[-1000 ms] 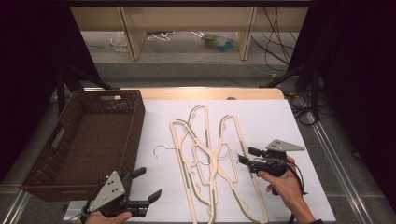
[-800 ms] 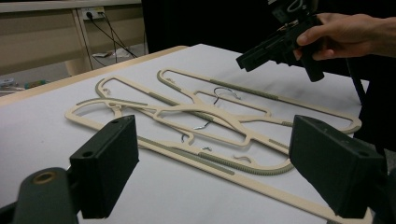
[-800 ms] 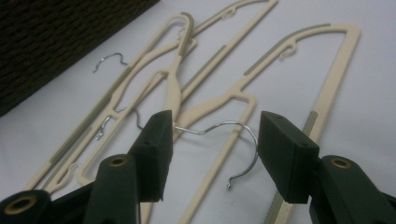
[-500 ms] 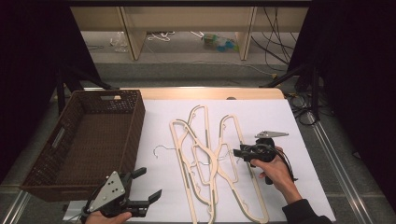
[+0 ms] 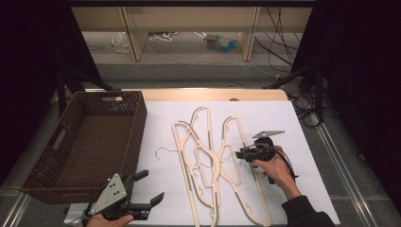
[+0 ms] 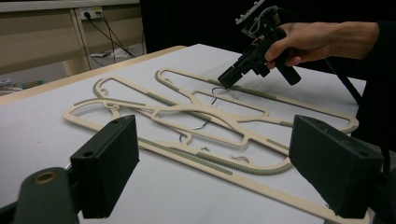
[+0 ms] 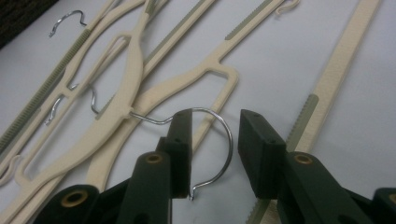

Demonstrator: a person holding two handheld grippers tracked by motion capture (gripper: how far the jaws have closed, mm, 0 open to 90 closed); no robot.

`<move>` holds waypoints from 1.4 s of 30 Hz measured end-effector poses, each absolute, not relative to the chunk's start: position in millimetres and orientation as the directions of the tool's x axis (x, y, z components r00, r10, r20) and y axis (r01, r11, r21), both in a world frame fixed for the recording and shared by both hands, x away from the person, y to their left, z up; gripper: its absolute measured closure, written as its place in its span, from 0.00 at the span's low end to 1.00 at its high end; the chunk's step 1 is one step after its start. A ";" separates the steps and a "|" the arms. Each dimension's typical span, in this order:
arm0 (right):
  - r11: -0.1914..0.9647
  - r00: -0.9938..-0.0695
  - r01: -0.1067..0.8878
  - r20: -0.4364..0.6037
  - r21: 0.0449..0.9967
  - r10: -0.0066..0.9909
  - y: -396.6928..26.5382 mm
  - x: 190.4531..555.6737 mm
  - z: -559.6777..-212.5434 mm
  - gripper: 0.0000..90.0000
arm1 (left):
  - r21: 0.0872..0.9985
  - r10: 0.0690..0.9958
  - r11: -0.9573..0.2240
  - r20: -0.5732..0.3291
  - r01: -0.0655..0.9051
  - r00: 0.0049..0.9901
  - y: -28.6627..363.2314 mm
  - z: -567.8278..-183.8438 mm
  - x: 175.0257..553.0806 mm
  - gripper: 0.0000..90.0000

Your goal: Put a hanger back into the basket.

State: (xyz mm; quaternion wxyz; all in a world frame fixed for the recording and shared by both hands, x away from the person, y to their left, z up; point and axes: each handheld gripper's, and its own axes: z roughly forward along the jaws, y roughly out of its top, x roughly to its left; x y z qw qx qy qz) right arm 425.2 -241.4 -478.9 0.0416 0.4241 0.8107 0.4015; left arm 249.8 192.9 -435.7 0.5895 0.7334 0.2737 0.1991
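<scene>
The step in hand, by judgement, is the grasp of a hanger hook. The right gripper [image 7: 212, 144] sits low over the pile of cream hangers [image 5: 213, 165] at the middle of the worktop [image 5: 307, 137]. Its fingers [image 7: 180, 149] straddle the wire hook [image 7: 219, 140] of one hanger: the hook curves across the gap, with the left finger at or close against the wire and the right finger apart from it. The fingers have just been closing, with the hook between them, and are not yet clenched on it.

The next move calls for full closure on the wire, then a lift that frees this hanger from the others crossed with it. The thin, round wire may slip.

The left gripper [image 5: 144, 194] waits at 7 o'clock of the pile, fingers released and holding nothing.

A brown wicker basket [image 5: 56, 156] stands at 9 o'clock of the pile, just beside the white sheet that covers the worktop. Beyond the far edge, at 12 o'clock, are a low wooden shelf [image 5: 189, 19], loose cables and dark curtains.
</scene>
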 end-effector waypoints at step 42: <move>0.357 -0.694 0.589 0.227 0.724 0.684 -241.5 429.3 -458.1 0.98 | 0.931 0.593 -0.277 -0.028 0.236 0.805 147.0 -449.7 281.7 0.19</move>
